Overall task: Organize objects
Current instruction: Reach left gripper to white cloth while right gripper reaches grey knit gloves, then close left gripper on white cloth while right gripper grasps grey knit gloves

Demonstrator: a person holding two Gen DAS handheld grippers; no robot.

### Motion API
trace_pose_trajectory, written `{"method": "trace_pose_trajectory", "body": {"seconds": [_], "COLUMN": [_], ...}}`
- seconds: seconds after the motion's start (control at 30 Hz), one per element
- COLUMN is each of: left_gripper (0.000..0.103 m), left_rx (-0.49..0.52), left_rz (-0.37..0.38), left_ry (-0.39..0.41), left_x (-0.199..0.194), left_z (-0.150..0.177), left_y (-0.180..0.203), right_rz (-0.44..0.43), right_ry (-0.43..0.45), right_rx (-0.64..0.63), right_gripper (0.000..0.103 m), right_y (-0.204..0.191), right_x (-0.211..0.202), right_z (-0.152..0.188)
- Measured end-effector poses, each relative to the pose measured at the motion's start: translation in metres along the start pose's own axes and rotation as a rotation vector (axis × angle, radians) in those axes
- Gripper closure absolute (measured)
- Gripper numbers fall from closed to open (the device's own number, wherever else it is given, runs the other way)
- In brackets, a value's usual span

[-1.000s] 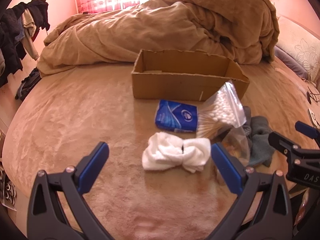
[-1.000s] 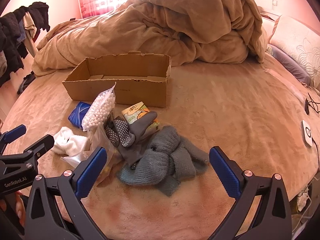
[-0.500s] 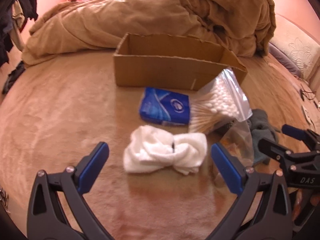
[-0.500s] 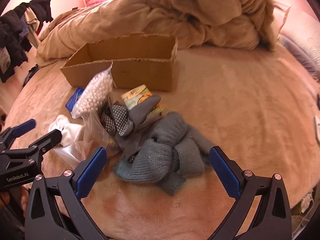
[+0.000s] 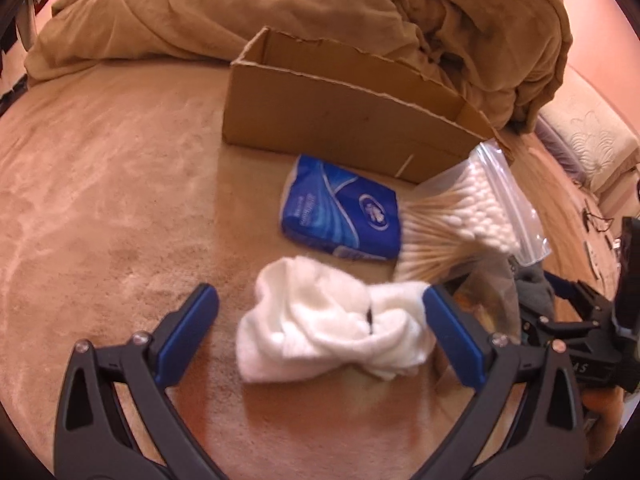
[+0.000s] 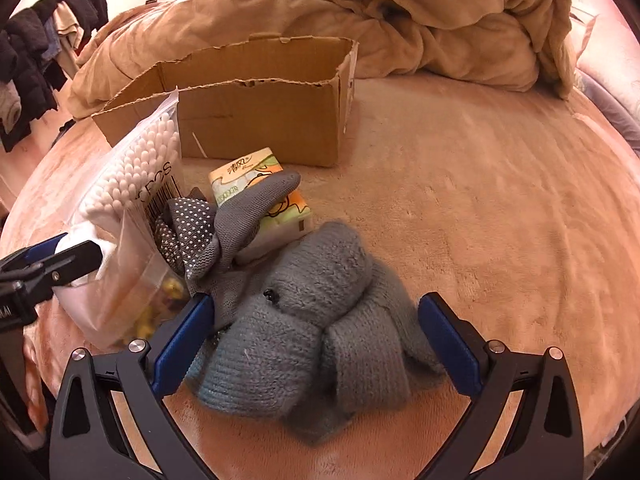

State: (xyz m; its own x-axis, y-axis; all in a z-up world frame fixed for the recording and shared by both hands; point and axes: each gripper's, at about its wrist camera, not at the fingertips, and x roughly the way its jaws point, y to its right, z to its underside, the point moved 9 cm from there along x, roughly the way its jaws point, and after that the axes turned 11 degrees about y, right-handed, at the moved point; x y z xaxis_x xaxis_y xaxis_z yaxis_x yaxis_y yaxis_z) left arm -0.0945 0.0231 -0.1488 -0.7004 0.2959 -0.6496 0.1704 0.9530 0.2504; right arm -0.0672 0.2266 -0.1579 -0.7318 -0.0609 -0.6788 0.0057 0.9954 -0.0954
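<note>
- We are holding our left gripper (image 5: pixel 320 330) low over a crumpled white cloth bundle (image 5: pixel 334 330) lying on the tan plush bedspread (image 5: pixel 112 200); the tongs are spread wide on either side of the bundle, with the right blue pad just beside its edge and nothing pinched.
- We are holding our right gripper (image 6: pixel 314 340) over a knotted grey-blue knitted bundle (image 6: pixel 316 320), tongs likewise spread wide and straddling it, gripping nothing.
- Beyond the white bundle, a blue plastic tissue pack (image 5: pixel 344 216) is lying flat, and a clear zip bag of wooden cotton swabs (image 5: pixel 460 216) is leaning just beside it.
- Behind the knitted bundle, a grey glove with white grip dots (image 6: pixel 224 224) is draping across a green-and-orange tissue pack (image 6: pixel 244 172).
- Farther back, an open brown cardboard box (image 5: pixel 340 120) is sitting in front of a heaped tan duvet (image 5: pixel 240 12).
- We are judging this as the start of a pick: both grippers are lining up on soft bundles, and nothing appears to have gone into the box yet.
- The next move is probably calling for lowering and closing the tongs on a bundle, then carrying it over the box wall.
- The box floor is hidden from the left camera, a second clear bag with yellowish contents (image 6: pixel 132 300) is too blurred to identify, and the left view is smeared.
</note>
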Motion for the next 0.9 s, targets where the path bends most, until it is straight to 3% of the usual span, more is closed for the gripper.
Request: {"method": "trace_pose_trajectory", "body": {"seconds": [0.1, 0.23, 0.3, 0.4, 0.47, 0.5, 0.53, 0.63, 0.67, 0.77, 0.9], "left_gripper": [0.000, 0.000, 0.000, 0.001, 0.012, 0.027, 0.034, 0.035, 0.036, 0.044, 0.058], "left_rx": [0.030, 0.044, 0.075, 0.033, 0.007, -0.004, -0.011, 0.004, 0.054, 0.118, 0.128], "left_rz": [0.015, 0.094, 0.091, 0.092, 0.092, 0.082, 0.049, 0.036, 0.020, 0.009, 0.033], "left_ry": [0.015, 0.003, 0.022, 0.019, 0.025, 0.030, 0.028, 0.033, 0.041, 0.053, 0.062], "left_x": [0.001, 0.002, 0.001, 0.003, 0.001, 0.001, 0.001, 0.003, 0.002, -0.004, -0.009], "left_z": [0.001, 0.005, 0.005, 0.004, 0.003, 0.001, 0.000, 0.000, 0.001, 0.000, 0.001], "left_y": [0.006, 0.024, 0.030, 0.028, 0.025, 0.022, 0.014, 0.011, 0.015, 0.020, 0.025], "right_rz": [-0.004, 0.012, 0.023, 0.019, 0.018, 0.018, 0.016, 0.010, 0.010, 0.016, 0.006], "right_ry": [0.000, 0.001, 0.005, 0.005, 0.007, 0.007, 0.007, 0.011, 0.011, 0.008, 0.020], "right_rx": [0.005, -0.013, -0.017, 0.000, -0.004, -0.003, -0.004, 0.001, 0.000, -0.005, 0.011], "right_gripper": [0.000, 0.000, 0.000, 0.000, 0.000, 0.000, 0.000, 0.000, 0.000, 0.000, 0.002], "right_y": [0.000, -0.004, -0.003, -0.002, -0.001, -0.002, -0.001, -0.001, -0.001, -0.002, -0.005], "right_x": [0.002, 0.003, 0.003, 0.004, 0.003, 0.004, 0.004, 0.006, 0.006, 0.008, 0.005], "right_z": [0.000, 0.001, 0.002, 0.003, 0.003, 0.003, 0.003, 0.004, 0.004, 0.004, 0.004]}}
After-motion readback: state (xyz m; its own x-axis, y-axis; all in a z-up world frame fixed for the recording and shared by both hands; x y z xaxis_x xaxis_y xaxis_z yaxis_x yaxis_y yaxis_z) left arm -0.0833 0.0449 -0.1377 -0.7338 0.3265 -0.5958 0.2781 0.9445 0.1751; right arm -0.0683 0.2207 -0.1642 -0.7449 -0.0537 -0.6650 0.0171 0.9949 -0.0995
